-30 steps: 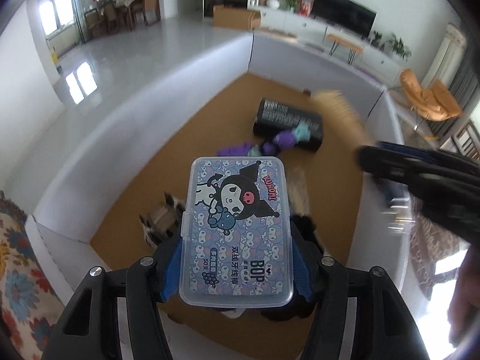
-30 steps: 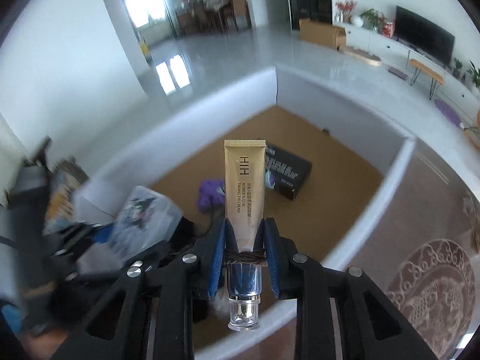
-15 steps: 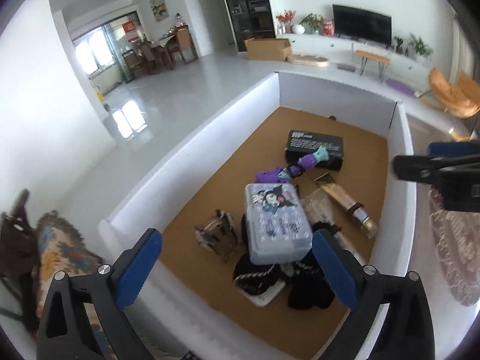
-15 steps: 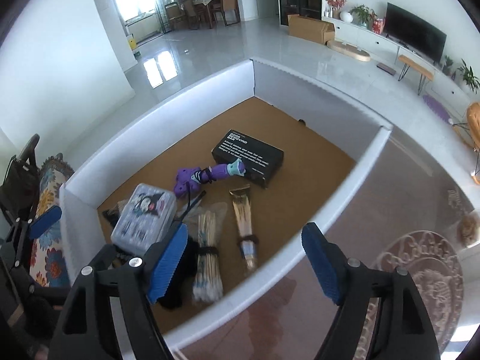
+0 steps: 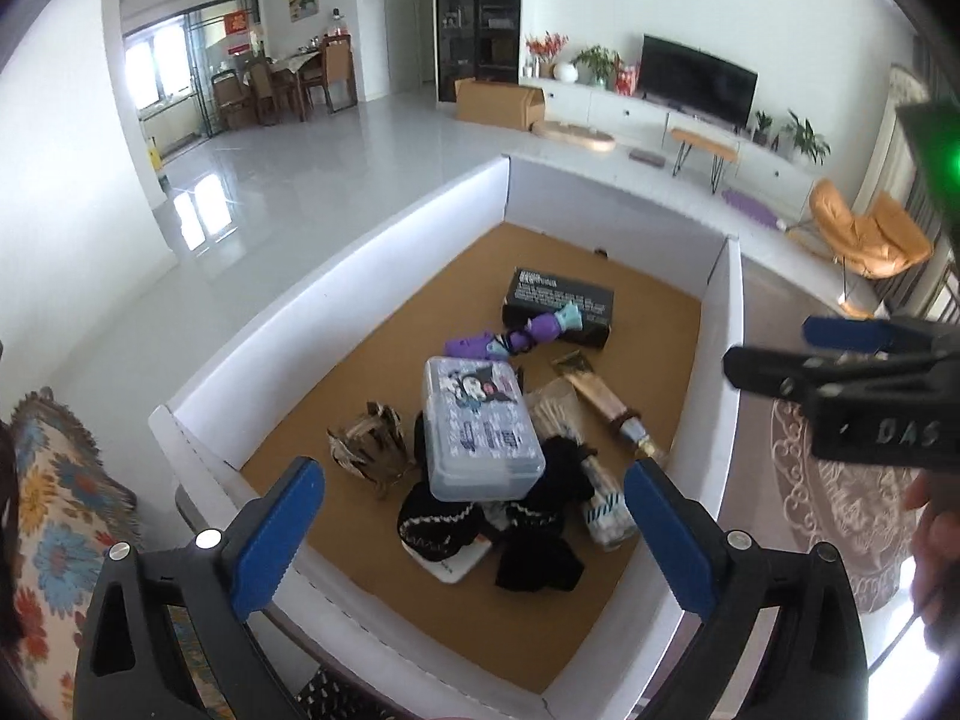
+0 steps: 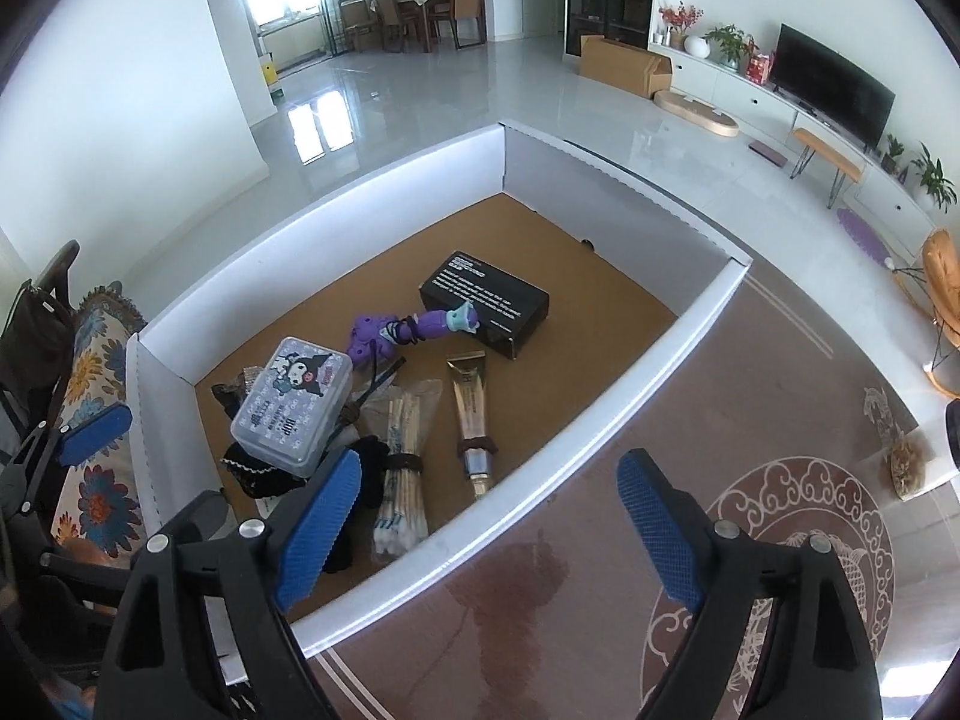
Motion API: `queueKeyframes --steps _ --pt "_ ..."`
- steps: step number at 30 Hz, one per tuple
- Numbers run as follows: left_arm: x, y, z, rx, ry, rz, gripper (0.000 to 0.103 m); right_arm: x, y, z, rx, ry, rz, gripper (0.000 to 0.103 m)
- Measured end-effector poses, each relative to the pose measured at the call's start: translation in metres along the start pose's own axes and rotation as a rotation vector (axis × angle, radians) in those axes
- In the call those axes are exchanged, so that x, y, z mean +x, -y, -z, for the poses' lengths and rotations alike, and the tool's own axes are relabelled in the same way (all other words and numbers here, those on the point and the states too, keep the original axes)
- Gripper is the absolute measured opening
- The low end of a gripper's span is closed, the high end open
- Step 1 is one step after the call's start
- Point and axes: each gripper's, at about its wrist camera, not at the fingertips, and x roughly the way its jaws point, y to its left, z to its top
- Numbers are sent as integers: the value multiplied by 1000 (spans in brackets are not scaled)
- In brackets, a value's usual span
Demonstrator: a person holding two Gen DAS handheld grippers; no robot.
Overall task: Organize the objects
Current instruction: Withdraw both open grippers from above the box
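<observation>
Left wrist view shows the left gripper spread wide with nothing between its blue pads, hovering above the white-walled box; just ahead of it the clear cartoon-printed case lies on a heap of black cloth; the right gripper is opening, also empty; the gold tube lies flat in the box ahead of its left finger, beside a cotton swab bundle

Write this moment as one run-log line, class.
left tool: open, empty | right tool: opening, empty | cartoon case: atop dark clothes in box | gold tube: on box floor
</observation>
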Motion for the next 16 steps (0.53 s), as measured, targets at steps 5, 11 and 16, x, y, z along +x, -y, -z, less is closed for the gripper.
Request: queueKeyframes --steps 5,11,16 --pt "0 -10 -4 -41 9 -10 102 4 -11 -4 -17 0 -1 88" --pt "3 -20 -4 -77 14 -14 102 10 -21 -4 -32 -5 1 88" --pt "-4 -23 -2 -98 58 -21 102 13 -23 -1 -24 -8 -5 88"
